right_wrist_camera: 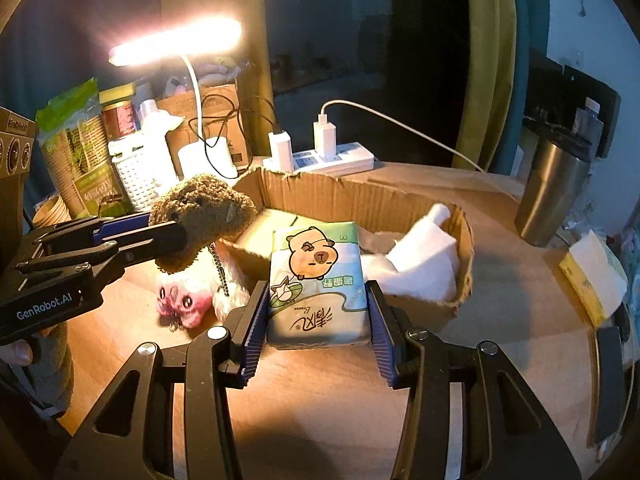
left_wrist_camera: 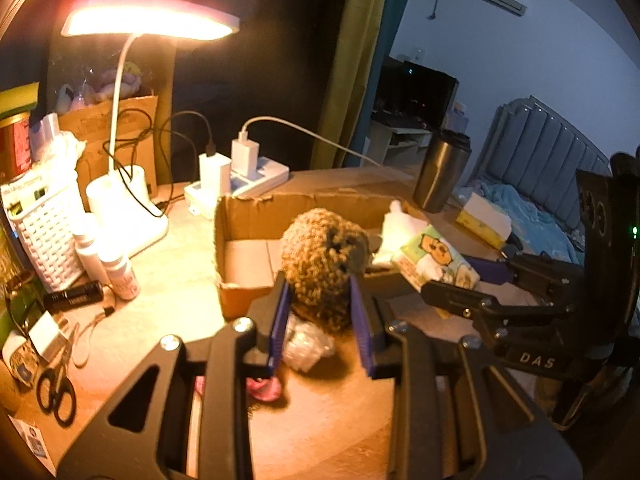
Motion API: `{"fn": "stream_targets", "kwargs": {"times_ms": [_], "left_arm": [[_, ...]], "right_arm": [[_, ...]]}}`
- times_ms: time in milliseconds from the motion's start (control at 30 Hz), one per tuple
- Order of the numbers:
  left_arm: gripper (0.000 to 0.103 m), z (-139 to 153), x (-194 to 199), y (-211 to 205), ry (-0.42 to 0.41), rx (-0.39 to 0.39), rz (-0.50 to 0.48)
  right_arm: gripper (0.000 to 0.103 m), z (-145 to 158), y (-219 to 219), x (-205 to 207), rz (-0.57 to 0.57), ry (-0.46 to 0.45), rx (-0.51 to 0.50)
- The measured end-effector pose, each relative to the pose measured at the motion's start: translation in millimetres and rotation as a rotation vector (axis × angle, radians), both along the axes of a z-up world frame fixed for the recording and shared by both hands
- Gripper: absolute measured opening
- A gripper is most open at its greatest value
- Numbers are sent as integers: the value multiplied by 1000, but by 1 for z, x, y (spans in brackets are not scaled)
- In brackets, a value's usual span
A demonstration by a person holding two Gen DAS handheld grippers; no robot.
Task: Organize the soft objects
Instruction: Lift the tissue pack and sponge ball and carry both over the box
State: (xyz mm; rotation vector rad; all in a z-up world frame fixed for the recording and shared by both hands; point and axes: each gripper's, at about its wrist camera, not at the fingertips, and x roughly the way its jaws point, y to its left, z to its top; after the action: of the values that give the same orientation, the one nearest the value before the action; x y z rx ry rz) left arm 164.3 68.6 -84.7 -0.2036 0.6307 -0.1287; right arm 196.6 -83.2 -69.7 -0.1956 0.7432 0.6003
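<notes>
Between your left tool pads, brown plush sat clamped; right tool gripped tissue pack. Risk: dangling chain snagging cardboard box rim.

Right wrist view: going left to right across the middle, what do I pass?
Left hand-held gripper shut on the brown plush toy → tissue pack in the right hand-held gripper → white cloth in the cardboard box → steel tumbler.

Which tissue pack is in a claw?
The capybara-print pack, clamped in the right claw; the yellow pack lies free by the table edge.
</notes>
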Motion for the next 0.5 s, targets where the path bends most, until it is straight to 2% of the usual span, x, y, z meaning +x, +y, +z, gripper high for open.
{"fn": "stream_targets", "kwargs": {"times_ms": [500], "left_arm": [[30,10,32,31,-24,9,13]], "right_arm": [[49,6,37,27,2,-7,17]]}}
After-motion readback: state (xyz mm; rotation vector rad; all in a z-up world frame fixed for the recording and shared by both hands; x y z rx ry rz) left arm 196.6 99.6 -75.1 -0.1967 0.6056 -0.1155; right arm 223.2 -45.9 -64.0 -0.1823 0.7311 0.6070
